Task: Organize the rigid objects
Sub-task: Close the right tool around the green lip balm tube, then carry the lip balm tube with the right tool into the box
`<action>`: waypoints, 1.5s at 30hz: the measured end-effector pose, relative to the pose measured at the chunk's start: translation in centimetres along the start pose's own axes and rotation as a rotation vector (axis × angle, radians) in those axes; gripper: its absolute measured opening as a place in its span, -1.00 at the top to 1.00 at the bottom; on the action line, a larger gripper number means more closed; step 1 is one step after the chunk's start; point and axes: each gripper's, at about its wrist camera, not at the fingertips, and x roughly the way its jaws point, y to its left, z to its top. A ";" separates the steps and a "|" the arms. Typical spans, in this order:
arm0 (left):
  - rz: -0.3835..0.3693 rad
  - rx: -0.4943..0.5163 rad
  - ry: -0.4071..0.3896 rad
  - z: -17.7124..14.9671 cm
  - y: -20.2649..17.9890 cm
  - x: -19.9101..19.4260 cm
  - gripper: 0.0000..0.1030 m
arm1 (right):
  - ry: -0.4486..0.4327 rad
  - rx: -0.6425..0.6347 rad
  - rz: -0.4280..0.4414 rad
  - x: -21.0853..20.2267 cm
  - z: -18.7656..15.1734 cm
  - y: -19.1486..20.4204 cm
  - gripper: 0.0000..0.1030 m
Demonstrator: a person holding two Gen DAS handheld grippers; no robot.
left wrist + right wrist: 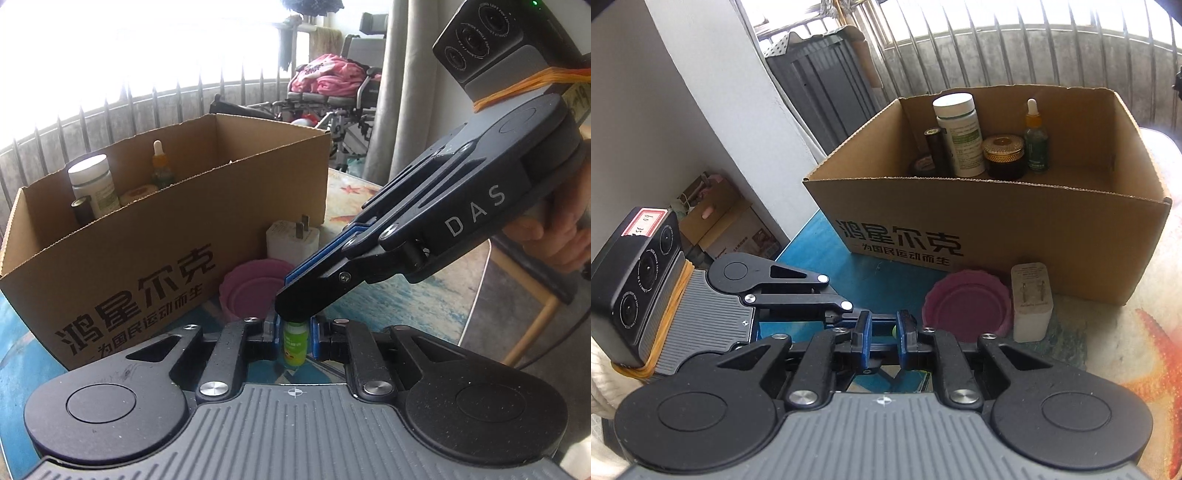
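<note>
Closest thing in the left wrist view is the left claw [294, 341], clamped on a small green bottle [294, 343] standing upright on the bench [424, 295]. The right claw [295, 306] comes in from the right with its tips together right on the bottle's top; can't tell if it's actually pinching the cap. Just behind sits a pink lid [967, 304], with a white charger plug [1032, 301] right beside it. Behind those is the open cardboard box [997, 229], and at its far wall stand a white pill bottle [958, 134], a dropper bottle [1035, 138], a gold-lidded jar [1004, 155] and a dark tube [934, 149].
</note>
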 end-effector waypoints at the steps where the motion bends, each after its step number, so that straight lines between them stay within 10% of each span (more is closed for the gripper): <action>1: 0.000 0.002 0.001 0.0 0.0 -0.1 0.74 | -0.003 0.001 -0.005 0.0 0.0 0.0 0.69; 18: 0.005 -0.042 0.011 -1.2 0.1 1.2 0.69 | -0.021 0.025 0.017 -0.1 -0.2 0.0 0.60; 21: 0.004 -0.049 0.007 -1.7 0.2 1.2 0.71 | -0.024 0.024 0.017 -0.3 -0.3 0.2 0.38; 24: 0.010 -0.041 0.005 -1.8 0.1 1.0 0.72 | -0.012 -0.001 -0.048 -0.3 -0.4 0.4 -0.25; 30: 0.009 -0.013 0.002 -1.9 -0.5 1.0 0.72 | 0.002 -0.036 -0.051 0.6 -1.1 0.4 0.07; 34: 0.021 0.021 -0.001 -1.9 -0.8 1.0 0.73 | 0.014 -0.062 -0.084 1.5 -1.6 0.1 0.65; 45: 0.003 0.042 -0.116 4.4 -0.1 -5.6 0.73 | -0.153 -0.118 -0.066 -5.3 1.5 3.6 0.68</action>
